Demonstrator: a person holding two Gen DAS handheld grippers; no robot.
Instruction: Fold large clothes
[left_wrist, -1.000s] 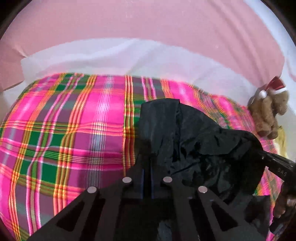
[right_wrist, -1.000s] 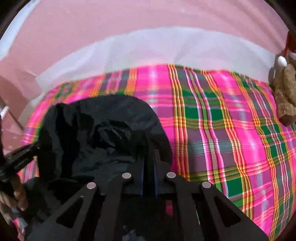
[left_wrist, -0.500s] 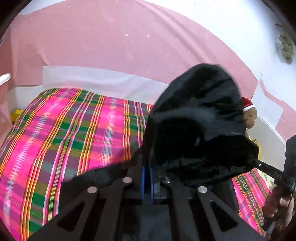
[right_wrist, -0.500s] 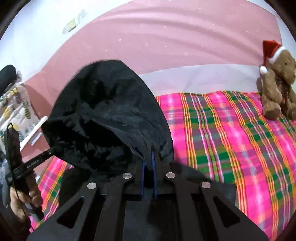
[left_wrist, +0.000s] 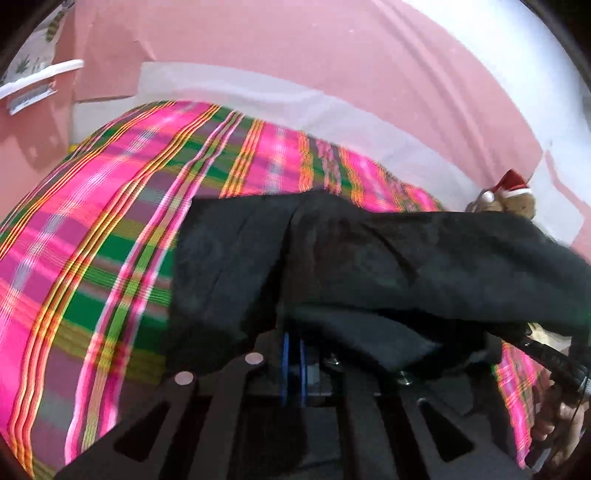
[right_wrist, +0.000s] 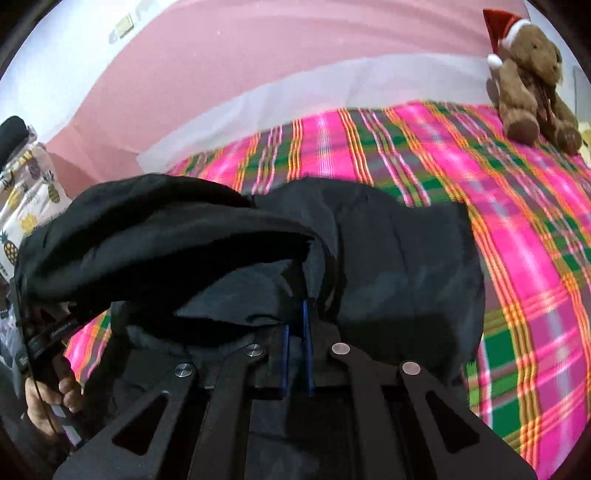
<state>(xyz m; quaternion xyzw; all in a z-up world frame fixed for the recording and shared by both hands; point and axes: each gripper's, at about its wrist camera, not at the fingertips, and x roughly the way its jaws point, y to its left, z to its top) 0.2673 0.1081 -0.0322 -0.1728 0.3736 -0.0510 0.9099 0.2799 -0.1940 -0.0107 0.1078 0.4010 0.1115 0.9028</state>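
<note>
Lowered since 0.5 s ago, the black garment (left_wrist: 369, 266) no longer balloons up against the pink wall (left_wrist: 295, 48); it now hangs in a low band between the 2 grippers, its far part spread on the plaid bedspread (left_wrist: 92, 240). Left gripper (left_wrist: 293, 345) and right gripper (right_wrist: 297, 325) each pinch a fold of cloth between nearly closed fingers (blue pads showing). A teddy bear (right_wrist: 532, 77) sits at the far right.
</note>
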